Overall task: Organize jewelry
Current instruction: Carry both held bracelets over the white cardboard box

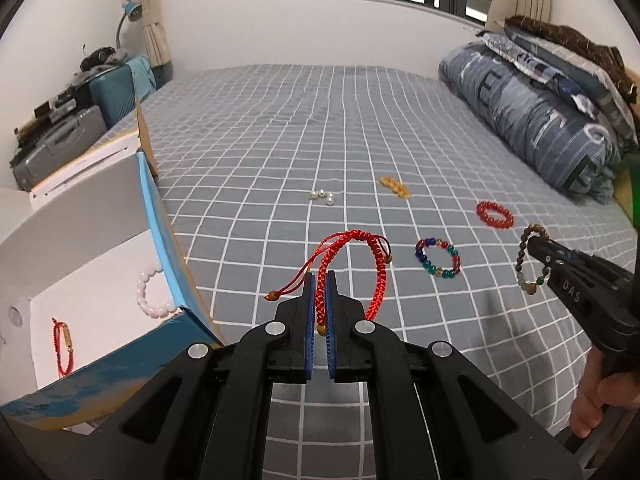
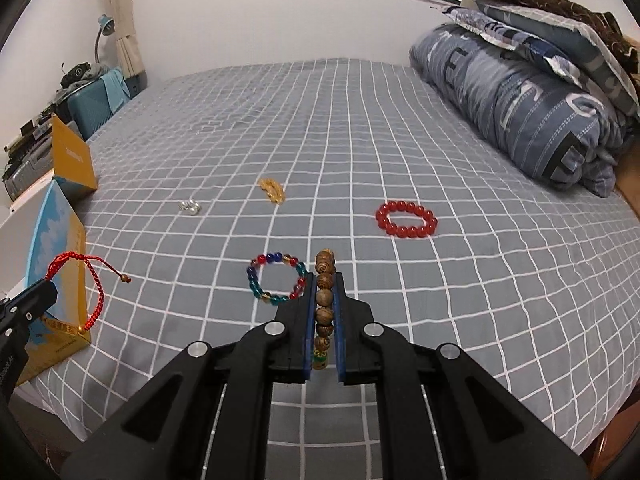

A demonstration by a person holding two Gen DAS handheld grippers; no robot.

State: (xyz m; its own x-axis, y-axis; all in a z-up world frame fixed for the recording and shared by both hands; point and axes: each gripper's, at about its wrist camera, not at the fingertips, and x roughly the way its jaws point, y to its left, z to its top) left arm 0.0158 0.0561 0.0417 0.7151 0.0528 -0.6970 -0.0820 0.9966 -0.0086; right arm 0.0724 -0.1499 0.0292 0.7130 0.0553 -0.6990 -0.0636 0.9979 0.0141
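My left gripper (image 1: 319, 280) is shut on a red braided cord bracelet (image 1: 372, 260) and holds it above the bed; it also shows in the right wrist view (image 2: 94, 292). My right gripper (image 2: 325, 280) is shut on a brown wooden bead bracelet (image 2: 324, 300), seen from the left wrist view (image 1: 528, 260) hanging from its jaws. On the grey checked bedsheet (image 2: 400, 140) lie a multicoloured bead bracelet (image 2: 276, 280), a red bead bracelet (image 2: 406, 219), an amber one (image 2: 272, 191) and a pearl one (image 2: 190, 207). An open white-lined box (image 1: 100, 280) at left holds a pink bead bracelet (image 1: 150, 292) and a red cord bracelet (image 1: 64, 346).
A folded blue quilt with pillows (image 2: 520, 92) lies at the bed's right. Suitcases (image 1: 108, 92) and a desk lamp (image 1: 128, 20) stand left of the bed. The box lid (image 1: 146, 136) stands upright. The bed's front edge is just below the grippers.
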